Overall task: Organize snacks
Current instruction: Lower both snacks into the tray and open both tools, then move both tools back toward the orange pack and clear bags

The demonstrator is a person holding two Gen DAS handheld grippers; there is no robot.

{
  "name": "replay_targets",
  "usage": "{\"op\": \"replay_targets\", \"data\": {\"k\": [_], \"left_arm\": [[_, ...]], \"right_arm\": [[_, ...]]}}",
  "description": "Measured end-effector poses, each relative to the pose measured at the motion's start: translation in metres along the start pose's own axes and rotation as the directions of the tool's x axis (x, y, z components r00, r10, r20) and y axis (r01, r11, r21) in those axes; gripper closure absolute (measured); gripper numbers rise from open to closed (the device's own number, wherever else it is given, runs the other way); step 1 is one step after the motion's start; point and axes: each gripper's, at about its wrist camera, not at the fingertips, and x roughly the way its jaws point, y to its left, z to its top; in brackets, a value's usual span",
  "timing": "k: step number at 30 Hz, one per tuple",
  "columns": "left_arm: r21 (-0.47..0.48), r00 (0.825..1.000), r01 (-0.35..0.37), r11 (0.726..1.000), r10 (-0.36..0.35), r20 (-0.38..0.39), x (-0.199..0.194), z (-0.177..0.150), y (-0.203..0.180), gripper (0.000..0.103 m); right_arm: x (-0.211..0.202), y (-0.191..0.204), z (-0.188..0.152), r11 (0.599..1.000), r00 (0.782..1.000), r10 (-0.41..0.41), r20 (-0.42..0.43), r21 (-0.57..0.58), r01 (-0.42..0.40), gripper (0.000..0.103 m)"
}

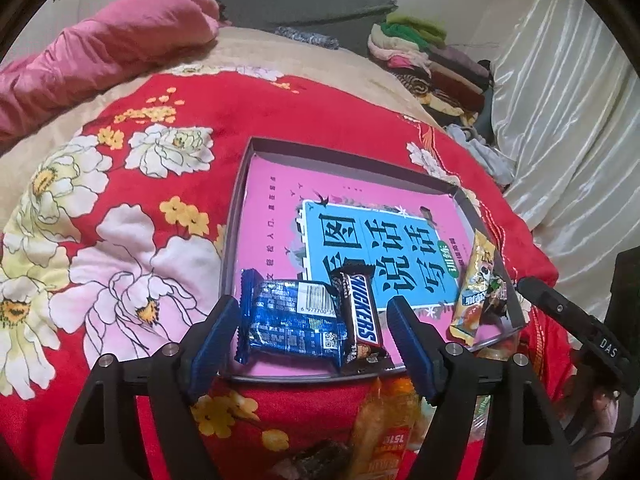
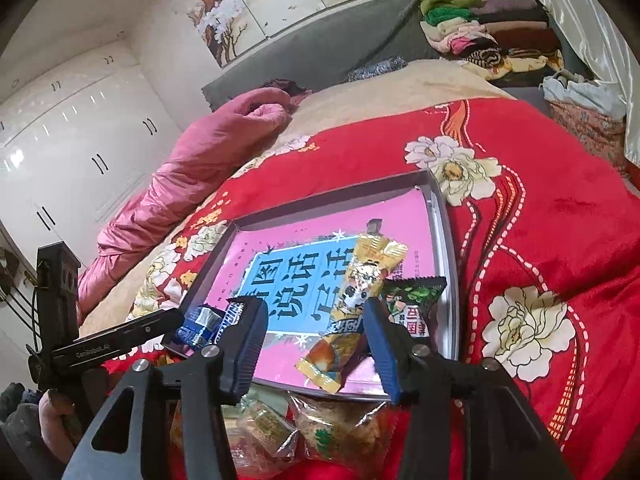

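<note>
A shallow grey tray (image 1: pixel 236 208) lies on the red floral blanket with a pink book (image 1: pixel 276 200) flat inside it. A blue snack packet (image 1: pixel 292 320) and a Snickers bar (image 1: pixel 360 316) lie at the tray's near edge, between the fingers of my left gripper (image 1: pixel 316 316). That gripper is open and its pads do not press on them. My right gripper (image 2: pixel 314 320) is open around a long yellow packet (image 2: pixel 352 304) that rests in the tray (image 2: pixel 444 220) beside a dark green packet (image 2: pixel 412 300). Several loose snacks (image 2: pixel 304 428) are piled just in front of the tray.
A rolled pink quilt (image 1: pixel 100 52) lies at the far left of the bed. Folded clothes (image 1: pixel 432 60) are stacked at the back right, by a white curtain (image 1: pixel 560 120). White wardrobes (image 2: pixel 72 140) stand to the left. The red floral blanket (image 1: pixel 132 220) surrounds the tray.
</note>
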Motion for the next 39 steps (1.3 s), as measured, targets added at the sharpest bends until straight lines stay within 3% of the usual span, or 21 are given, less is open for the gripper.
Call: {"op": "replay_targets", "data": {"k": [6,20,39], "left_arm": [[0.007,1.0,-0.007,1.0,0.007,0.024,-0.008,0.002,-0.002,0.023],[0.05,0.998,-0.024,0.998,0.021,0.051,-0.028,-0.001,-0.009,0.022],[0.117,0.999,-0.026,0.993,0.023,0.022,-0.047,-0.02,-0.028,0.021]], "right_arm": [[-0.004,0.01,0.001,0.999,1.0,-0.011,0.017,-0.051,0.012,0.051],[-0.012,0.025,0.001,0.991,0.998,-0.027,0.053,-0.133,0.034,0.037],[-0.032,0.032,-0.002,0.985,0.994,-0.033,0.105,-0.164,0.05,0.031]]}}
